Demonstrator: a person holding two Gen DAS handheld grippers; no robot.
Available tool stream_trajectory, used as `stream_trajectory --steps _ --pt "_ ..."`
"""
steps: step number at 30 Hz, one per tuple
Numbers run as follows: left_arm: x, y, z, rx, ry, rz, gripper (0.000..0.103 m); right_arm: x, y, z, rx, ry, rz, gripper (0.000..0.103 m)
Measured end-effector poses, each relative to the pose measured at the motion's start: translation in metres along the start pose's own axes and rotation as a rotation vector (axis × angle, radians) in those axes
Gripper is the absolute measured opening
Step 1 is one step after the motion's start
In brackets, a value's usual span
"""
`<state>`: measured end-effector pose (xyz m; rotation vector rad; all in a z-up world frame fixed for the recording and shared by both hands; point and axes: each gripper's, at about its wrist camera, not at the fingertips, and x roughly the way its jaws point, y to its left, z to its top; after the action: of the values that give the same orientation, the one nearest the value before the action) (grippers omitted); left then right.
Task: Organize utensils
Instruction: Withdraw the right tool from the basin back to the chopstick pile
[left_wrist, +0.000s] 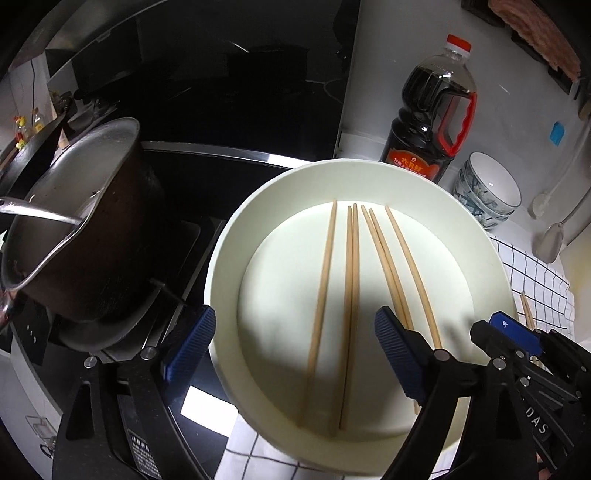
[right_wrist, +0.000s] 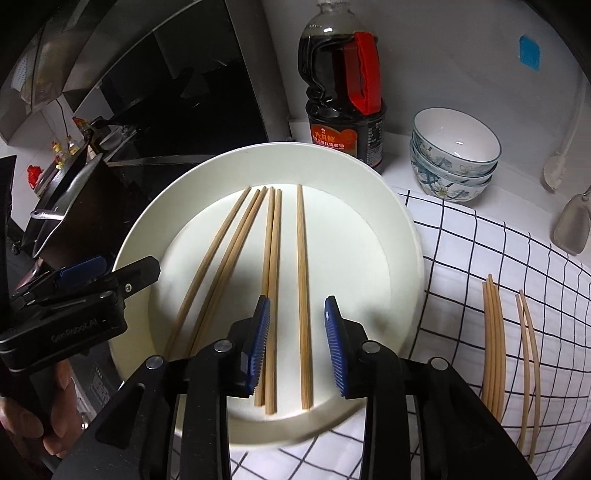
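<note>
While both pairs of fingers stand released and grasp nothing, the right gripper (right_wrist: 297, 345) and left gripper (left_wrist: 295, 350) hover over six chopsticks (right_wrist: 303, 295) lying in the white plate (right_wrist: 399, 236); more chopsticks (right_wrist: 493, 343) rest on the checked cloth (right_wrist: 480, 243) covering the tabletop.

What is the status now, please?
Left gripper open, right gripper part open, both empty. Six chopsticks on plate; more chopsticks on cloth. Nothing in the way.
</note>
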<state>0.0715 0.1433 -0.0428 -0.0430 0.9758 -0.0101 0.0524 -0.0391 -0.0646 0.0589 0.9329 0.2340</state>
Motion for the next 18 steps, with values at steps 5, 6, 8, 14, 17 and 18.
stream_trajectory --steps 5,6,8,14,17,18 --pt "-0.012 -0.009 -0.008 -0.004 -0.007 0.006 0.088 -0.015 -0.003 -0.008 0.001 -0.013 0.014 0.037" --pt "-0.016 -0.011 -0.011 -0.005 -0.01 0.007 0.089 -0.019 -0.004 -0.01 -0.003 -0.017 0.014 0.038" --pt "-0.02 -0.015 -0.014 -0.007 -0.016 0.004 0.089 -0.025 -0.007 -0.014 -0.006 -0.022 0.015 0.04" --pt "-0.033 -0.031 -0.023 -0.008 -0.021 -0.005 0.091 -0.046 -0.022 -0.033 0.011 -0.036 0.008 0.047" --pt "-0.039 -0.042 -0.031 0.0 -0.023 -0.013 0.092 -0.056 -0.032 -0.043 0.023 -0.036 0.0 0.049" --pt "-0.041 -0.047 -0.033 0.005 -0.022 -0.017 0.092 -0.059 -0.036 -0.046 0.027 -0.036 -0.005 0.05"
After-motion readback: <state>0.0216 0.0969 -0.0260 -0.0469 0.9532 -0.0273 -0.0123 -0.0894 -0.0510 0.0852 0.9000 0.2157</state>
